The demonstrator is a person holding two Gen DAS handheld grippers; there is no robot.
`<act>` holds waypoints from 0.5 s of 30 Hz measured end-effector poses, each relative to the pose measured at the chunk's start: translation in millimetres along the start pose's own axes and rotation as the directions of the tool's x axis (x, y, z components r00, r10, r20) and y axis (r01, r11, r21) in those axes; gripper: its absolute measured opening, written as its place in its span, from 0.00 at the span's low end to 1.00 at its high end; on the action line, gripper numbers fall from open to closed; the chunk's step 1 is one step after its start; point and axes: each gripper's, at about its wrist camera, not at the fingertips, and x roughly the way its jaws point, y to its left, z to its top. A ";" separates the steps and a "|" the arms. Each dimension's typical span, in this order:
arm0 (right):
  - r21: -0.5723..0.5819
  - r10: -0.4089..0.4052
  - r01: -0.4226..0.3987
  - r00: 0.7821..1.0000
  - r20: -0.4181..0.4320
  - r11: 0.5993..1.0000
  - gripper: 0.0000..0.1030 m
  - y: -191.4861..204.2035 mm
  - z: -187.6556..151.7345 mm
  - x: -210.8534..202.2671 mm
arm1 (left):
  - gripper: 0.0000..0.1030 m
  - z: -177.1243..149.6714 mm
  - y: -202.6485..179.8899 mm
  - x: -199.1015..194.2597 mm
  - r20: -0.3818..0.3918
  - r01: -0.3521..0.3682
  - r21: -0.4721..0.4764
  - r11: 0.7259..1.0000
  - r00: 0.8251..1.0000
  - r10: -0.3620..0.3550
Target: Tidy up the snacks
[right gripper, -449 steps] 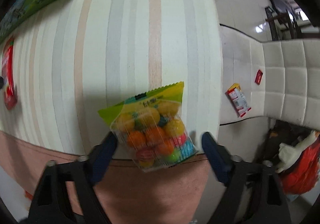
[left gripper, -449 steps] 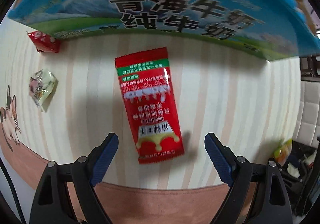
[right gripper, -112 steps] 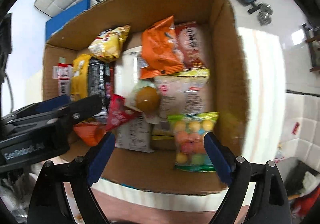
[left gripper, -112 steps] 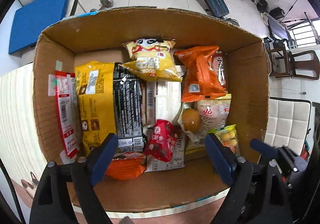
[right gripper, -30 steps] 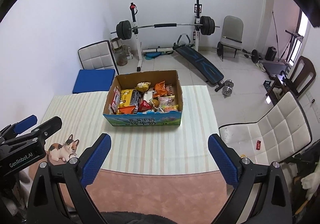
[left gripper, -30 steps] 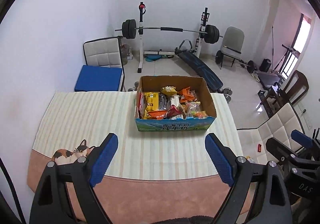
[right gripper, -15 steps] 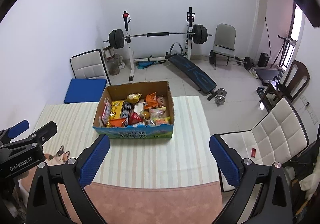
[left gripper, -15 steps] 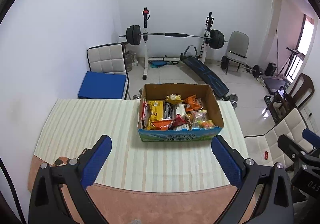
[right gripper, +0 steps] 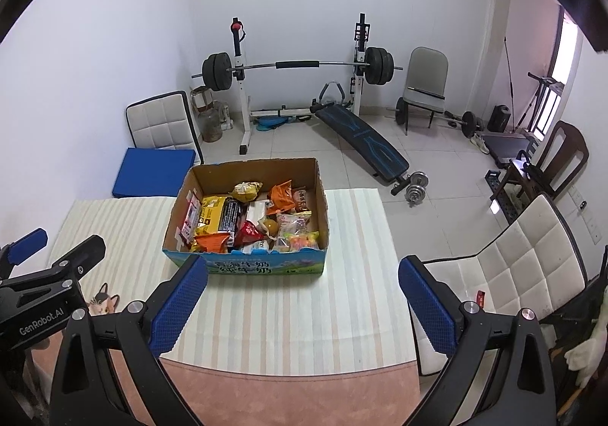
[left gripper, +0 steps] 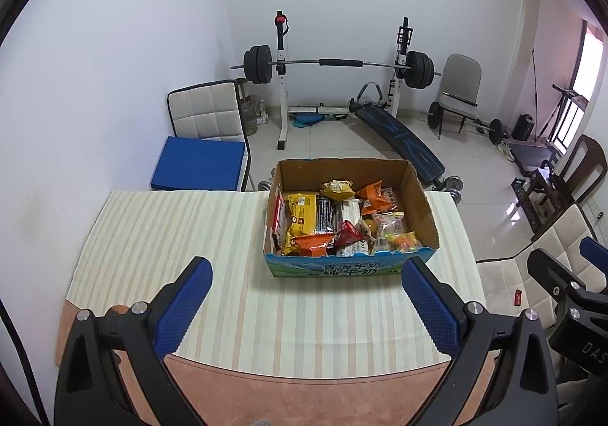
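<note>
Both the left hand-held gripper [left gripper: 306, 306] and right hand-held gripper [right gripper: 302, 302] hang wide and empty, since the snacks [left gripper: 342, 222] sit packed in the box [left gripper: 347, 268] at twelve o'clock.

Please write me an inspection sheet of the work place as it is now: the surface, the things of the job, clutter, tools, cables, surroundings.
Surface: striped tablecloth on the table, a cat picture near its front edge.
Job's things: cardboard box upright on the cloth, full of snack packets.
Clutter: nothing seen on the cloth outside the box.
Tools: left tool open, holding nothing; right tool open, holding nothing; both back from the box.
Cables: nothing seen.
Surroundings: barbell rack, sit-up bench, dumbbell on the floor, white chair beside the table.
</note>
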 end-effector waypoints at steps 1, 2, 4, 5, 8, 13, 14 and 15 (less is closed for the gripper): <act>-0.002 0.000 0.000 1.000 0.000 1.000 0.99 0.5 0.4 1.7 | 0.99 0.0 -0.3 1.5 -0.002 0.000 0.002 1.000 1.000 0.000; -0.003 -0.002 0.002 1.000 0.001 1.000 0.99 0.6 0.9 3.2 | 0.99 0.2 -1.2 2.4 -0.004 -0.001 0.005 1.000 1.000 0.001; -0.001 0.000 0.000 1.000 0.001 1.000 0.99 0.1 2.0 4.6 | 0.99 0.8 -1.3 3.1 -0.005 0.001 0.004 1.000 1.000 -0.001; -0.002 -0.001 0.001 1.000 0.002 1.000 0.99 0.1 2.5 5.3 | 0.99 1.1 -1.7 3.9 -0.007 0.002 0.005 1.000 1.000 -0.002; 0.003 -0.004 0.004 1.000 0.004 1.000 0.99 -0.9 4.2 8.7 | 0.99 2.1 -2.8 4.7 -0.006 0.003 0.005 1.000 1.000 -0.003; 0.015 -0.004 0.004 1.000 -0.002 1.000 0.99 -2.9 5.2 11.2 | 0.99 2.7 -2.7 5.7 -0.006 0.007 0.007 1.000 1.000 -0.007; 0.020 0.000 0.001 1.000 -0.005 1.000 0.99 -3.4 5.1 12.2 | 0.99 3.0 -2.9 5.5 -0.004 0.008 0.006 1.000 1.000 -0.008; 0.022 -0.001 0.001 1.000 -0.007 1.000 0.99 -4.0 5.0 13.1 | 0.99 3.4 -3.1 5.5 -0.002 0.010 0.004 1.000 1.000 -0.010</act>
